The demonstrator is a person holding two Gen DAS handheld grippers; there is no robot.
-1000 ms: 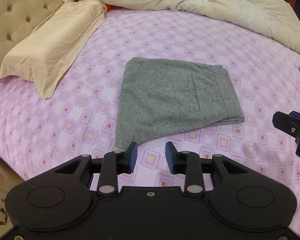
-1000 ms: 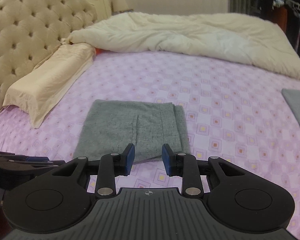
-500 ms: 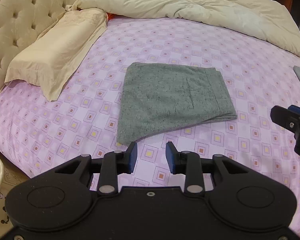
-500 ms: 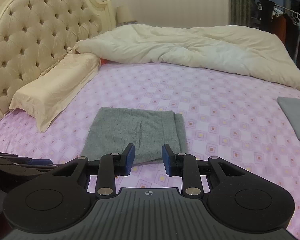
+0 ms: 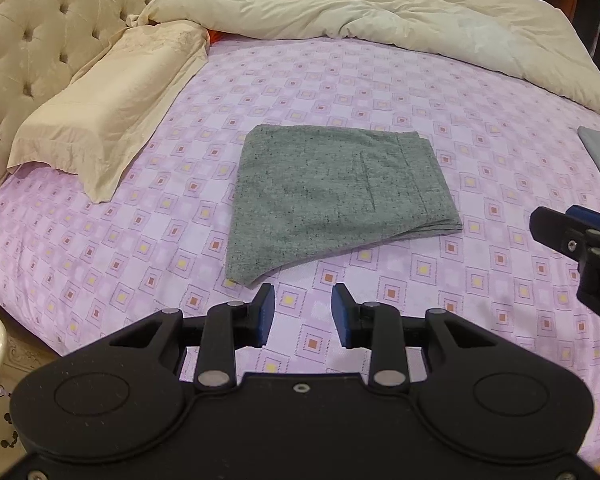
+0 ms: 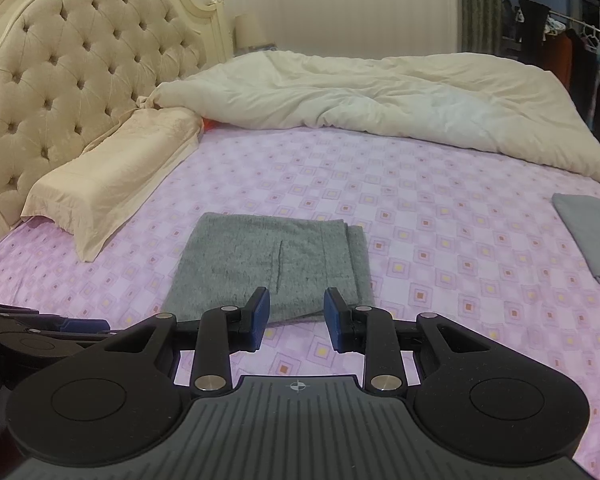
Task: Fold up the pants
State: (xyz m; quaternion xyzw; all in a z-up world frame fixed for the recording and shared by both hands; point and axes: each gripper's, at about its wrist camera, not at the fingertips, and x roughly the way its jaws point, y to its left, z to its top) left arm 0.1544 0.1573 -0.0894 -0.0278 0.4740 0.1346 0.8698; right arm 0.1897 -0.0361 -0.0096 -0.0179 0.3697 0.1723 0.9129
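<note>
Grey folded pants: 1 | pillow: 1 | grippers: 2, fingers apart, empty

The left wrist camera looked steeply down over its own open jaws, from above the near edge of the bed, with the folded pants just beyond the fingertips. The right wrist camera sat lower and flatter, taking in the headboard beyond its jaws. Both shared the pants, the pillow and the duvet far ahead
</note>
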